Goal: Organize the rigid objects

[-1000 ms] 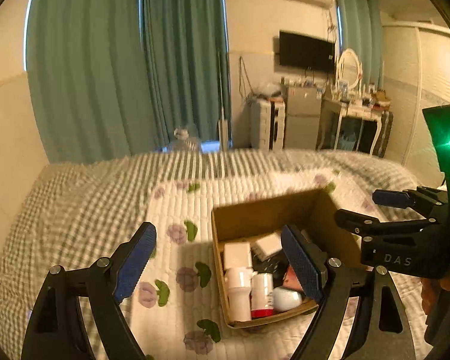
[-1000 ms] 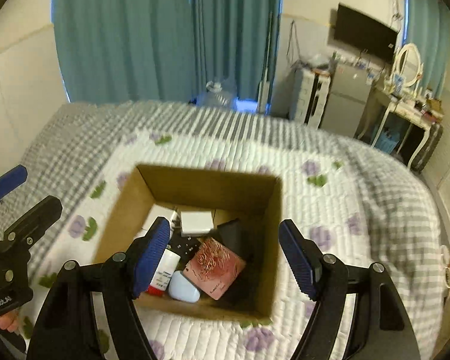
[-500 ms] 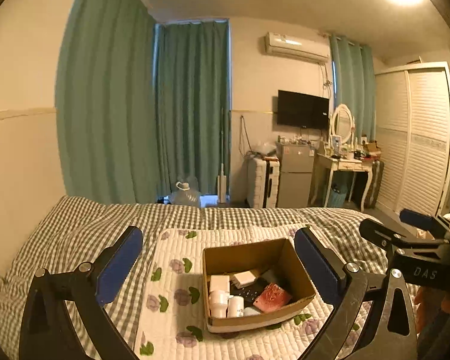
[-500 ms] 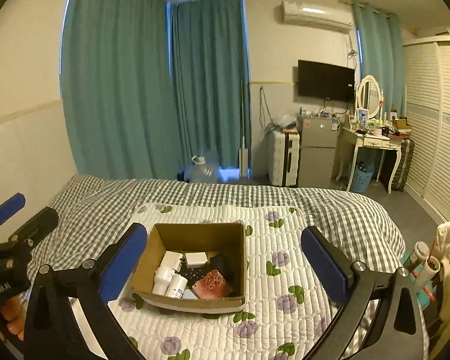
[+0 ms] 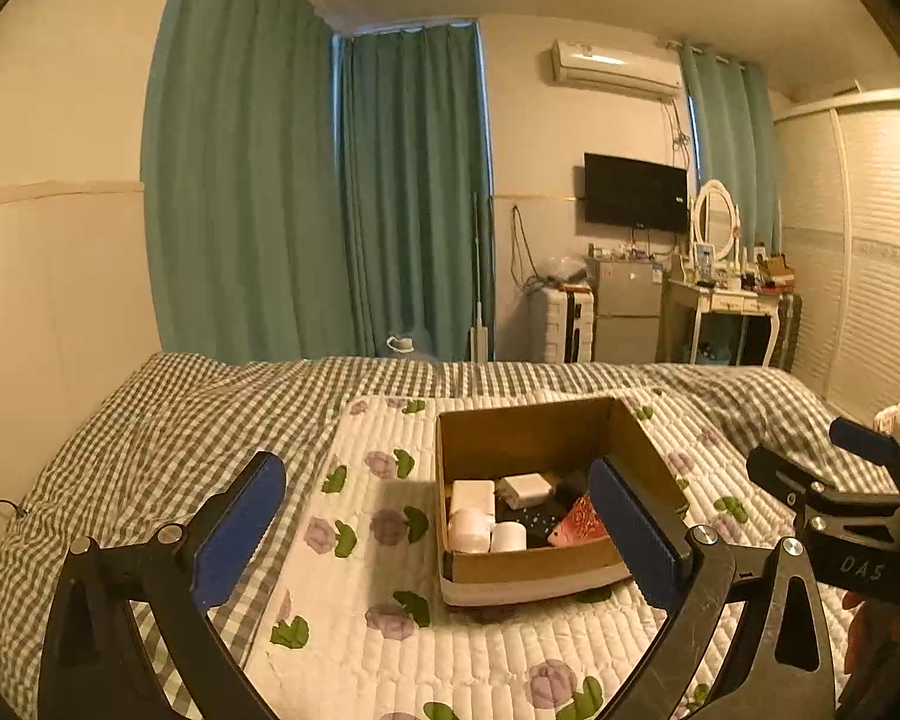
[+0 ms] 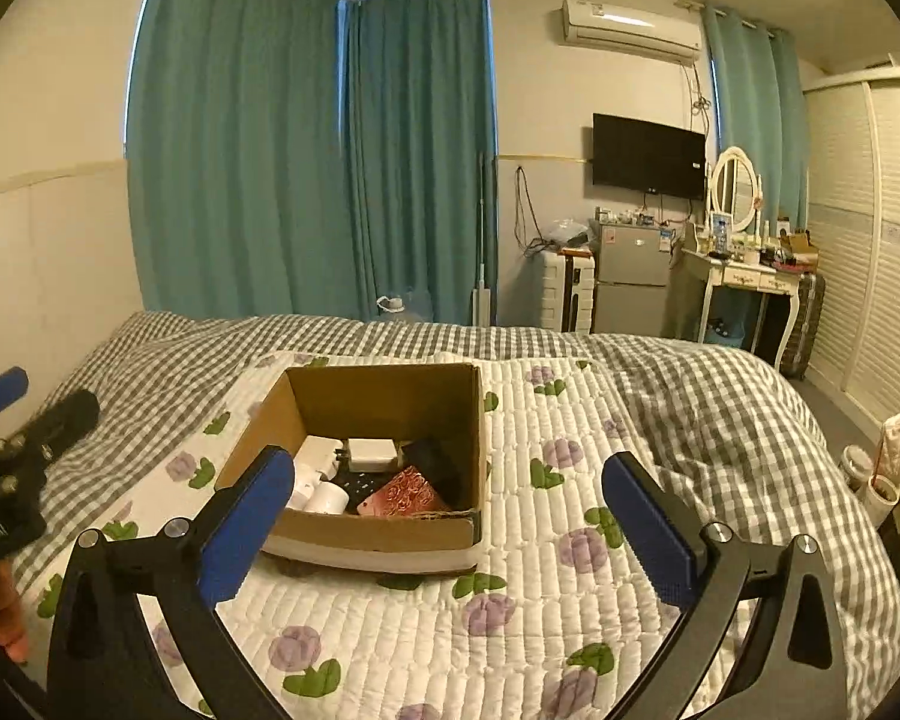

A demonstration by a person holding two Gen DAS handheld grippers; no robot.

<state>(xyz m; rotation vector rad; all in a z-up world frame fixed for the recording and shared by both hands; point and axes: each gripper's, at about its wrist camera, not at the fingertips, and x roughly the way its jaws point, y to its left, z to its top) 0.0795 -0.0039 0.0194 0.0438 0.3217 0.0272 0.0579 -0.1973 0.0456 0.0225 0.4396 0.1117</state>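
Bedroom with teal curtains, bed (image 6: 720, 420) under a floral quilt (image 6: 570, 600) carrying an open cardboard box (image 6: 384, 402) of small items near its middle; left gripper (image 5: 444, 534) and right gripper (image 6: 450, 528) both wide and empty, best lowered slowly over one item.

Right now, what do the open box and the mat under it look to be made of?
Box: brown corrugated cardboard, matte, by its thin raw-edged walls.
Mat: quilted fabric, white with a printed flower pattern; stitched ribs show. It looks like cotton, but the fibre cannot be told.
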